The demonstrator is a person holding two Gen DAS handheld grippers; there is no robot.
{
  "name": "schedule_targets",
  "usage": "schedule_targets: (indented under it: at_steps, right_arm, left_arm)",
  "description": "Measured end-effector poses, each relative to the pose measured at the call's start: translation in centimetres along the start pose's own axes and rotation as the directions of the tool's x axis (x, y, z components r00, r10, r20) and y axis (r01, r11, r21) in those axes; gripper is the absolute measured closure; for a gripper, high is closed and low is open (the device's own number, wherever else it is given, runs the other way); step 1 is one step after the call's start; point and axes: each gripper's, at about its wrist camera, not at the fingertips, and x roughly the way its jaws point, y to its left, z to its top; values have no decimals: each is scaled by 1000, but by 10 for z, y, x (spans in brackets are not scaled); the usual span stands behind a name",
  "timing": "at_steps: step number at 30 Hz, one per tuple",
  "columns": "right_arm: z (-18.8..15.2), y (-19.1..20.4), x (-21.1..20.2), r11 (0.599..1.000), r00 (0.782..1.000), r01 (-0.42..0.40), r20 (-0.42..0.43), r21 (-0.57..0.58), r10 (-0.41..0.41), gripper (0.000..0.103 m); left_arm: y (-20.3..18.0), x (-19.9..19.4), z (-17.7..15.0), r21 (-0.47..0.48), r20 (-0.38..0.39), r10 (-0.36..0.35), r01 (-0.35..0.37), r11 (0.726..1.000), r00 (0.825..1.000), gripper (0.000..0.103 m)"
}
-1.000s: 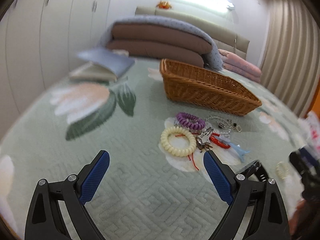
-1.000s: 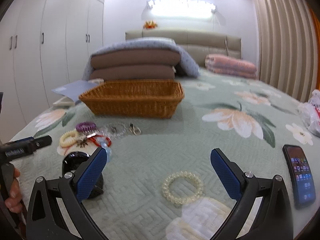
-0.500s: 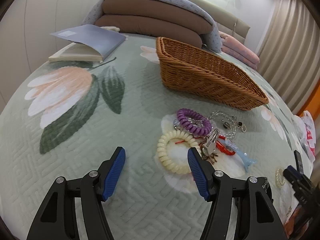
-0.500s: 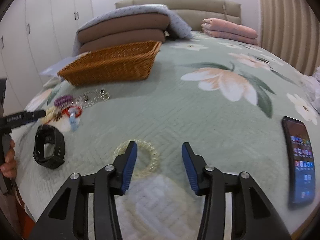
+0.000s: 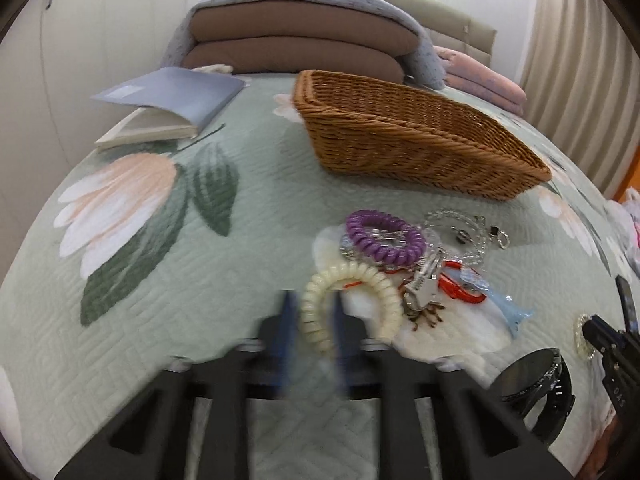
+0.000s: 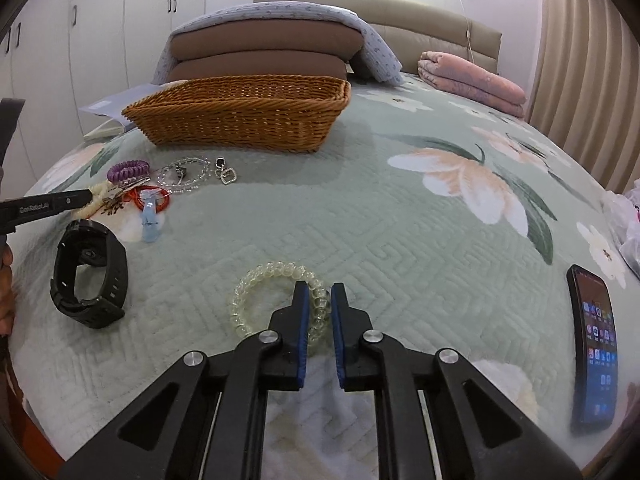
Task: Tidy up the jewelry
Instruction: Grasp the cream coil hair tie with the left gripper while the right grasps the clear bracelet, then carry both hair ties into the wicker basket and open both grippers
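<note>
The left claw [image 5: 311,320] is closed on the near edge of the cream coil [image 5: 350,304], its blue pads blurred on either side of the loop. The coil lies on the bed [image 5: 200,240], at the near side of a small heap: a purple coil [image 5: 384,236] just behind it, a clear bead chain [image 5: 460,228] to the right, a silver clip [image 5: 426,284], a red band [image 5: 460,288] and a blue fish clip [image 5: 508,312]. A black watch [image 5: 536,384] sits near the right edge, apart from the heap.

The right claw [image 6: 319,308] is closed on the right side of the clear bracelet [image 6: 276,300], which lies flat on the bed with one bead section pinched between the pads. The watch stands on its band to the left of the bracelet, and a phone [image 6: 594,344] lies face up well to the right.

A wicker basket [image 6: 240,120] stands farther up the bed behind the heap; its inside is not visible. A book [image 5: 172,100] lies left of it, and folded cushions [image 6: 260,52] are stacked behind.
</note>
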Motion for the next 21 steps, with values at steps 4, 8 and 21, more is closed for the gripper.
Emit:
schedule_targets:
  at_steps: [4, 8, 21]
  right_arm:
    - [14, 0, -7, 998, 998, -50, 44, 32, 49, 91]
    - [43, 9, -14, 994, 991, -102, 91, 30, 99, 91]
    - [189, 23, 60, 994, 982, -94, 171, 56, 83, 91]
  left_arm:
    - [0, -7, 1, -9, 31, -46, 46, 999, 998, 93]
    - [-1, -25, 5, -17, 108, -84, 87, 996, 991, 93]
    - [-31, -18, 117, 19, 226, -139, 138, 990, 964, 93]
